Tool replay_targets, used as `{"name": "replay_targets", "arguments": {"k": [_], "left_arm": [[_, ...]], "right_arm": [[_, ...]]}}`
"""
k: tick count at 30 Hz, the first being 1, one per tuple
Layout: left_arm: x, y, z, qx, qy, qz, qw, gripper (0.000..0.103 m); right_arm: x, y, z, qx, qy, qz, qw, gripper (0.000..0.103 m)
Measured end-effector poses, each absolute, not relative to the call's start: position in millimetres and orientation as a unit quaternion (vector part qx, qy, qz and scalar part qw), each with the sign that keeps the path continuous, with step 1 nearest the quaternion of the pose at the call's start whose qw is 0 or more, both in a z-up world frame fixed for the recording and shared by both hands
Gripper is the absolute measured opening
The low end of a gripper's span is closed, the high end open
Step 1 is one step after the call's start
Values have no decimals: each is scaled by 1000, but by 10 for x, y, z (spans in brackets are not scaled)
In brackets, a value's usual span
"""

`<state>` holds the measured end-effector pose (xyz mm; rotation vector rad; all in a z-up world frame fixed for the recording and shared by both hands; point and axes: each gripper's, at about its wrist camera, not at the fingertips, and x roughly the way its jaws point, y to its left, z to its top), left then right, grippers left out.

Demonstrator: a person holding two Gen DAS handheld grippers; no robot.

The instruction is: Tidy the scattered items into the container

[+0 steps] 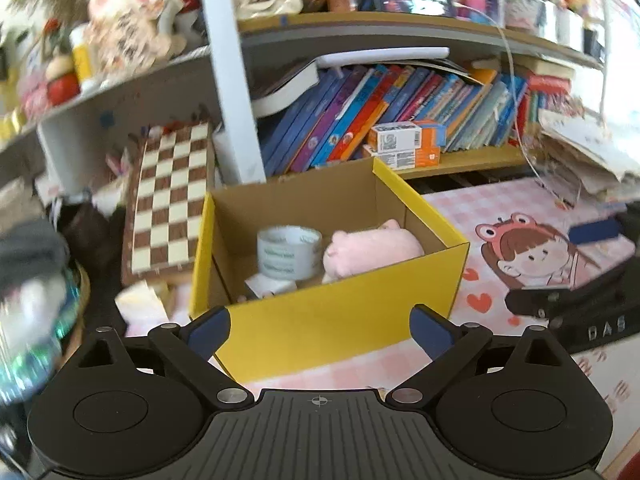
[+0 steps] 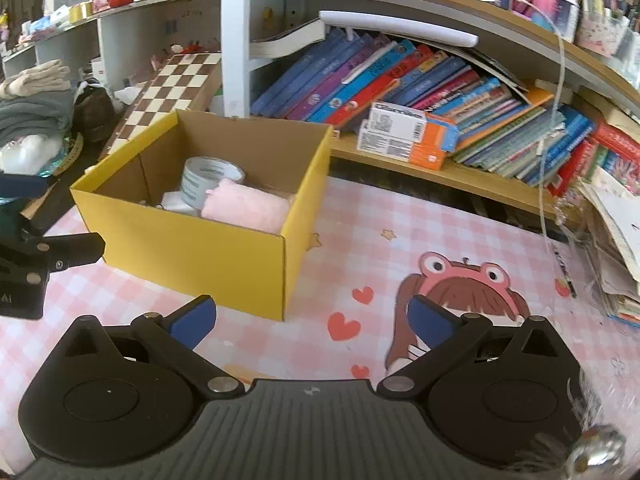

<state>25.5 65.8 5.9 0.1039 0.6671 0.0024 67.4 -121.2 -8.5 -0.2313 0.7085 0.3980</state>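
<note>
A yellow cardboard box (image 1: 344,320) (image 2: 200,248) stands open on the pink checked mat. Inside it lie a pink plush toy (image 1: 372,252) (image 2: 244,208), a roll of grey tape (image 1: 288,252) (image 2: 208,178) and a small white item (image 1: 268,286). My left gripper (image 1: 320,330) is open just in front of the box's near wall, nothing between its blue pads. My right gripper (image 2: 308,320) is open over the mat at the box's near right corner, also empty. Each gripper shows at the edge of the other's view, as a dark shape (image 1: 576,304) (image 2: 44,256).
A chessboard (image 1: 168,196) (image 2: 164,88) leans behind the box on the left. Leaning books (image 1: 380,112) (image 2: 400,80) and small orange-white cartons (image 2: 404,136) fill the low shelf behind. Folded clothes (image 2: 36,104) lie at left, a paper stack (image 2: 616,240) at right.
</note>
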Motion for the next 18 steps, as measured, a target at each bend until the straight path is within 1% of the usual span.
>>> {"name": "replay_targets", "arguments": {"k": [8, 18], "left_arm": [[214, 461, 16, 43, 332, 23, 942, 98], [201, 228, -61, 42, 350, 25, 935, 98]], "right_arm": [[606, -1474, -93, -93, 339, 158, 923, 103], [604, -1733, -130, -76, 356, 139, 921, 103]]}}
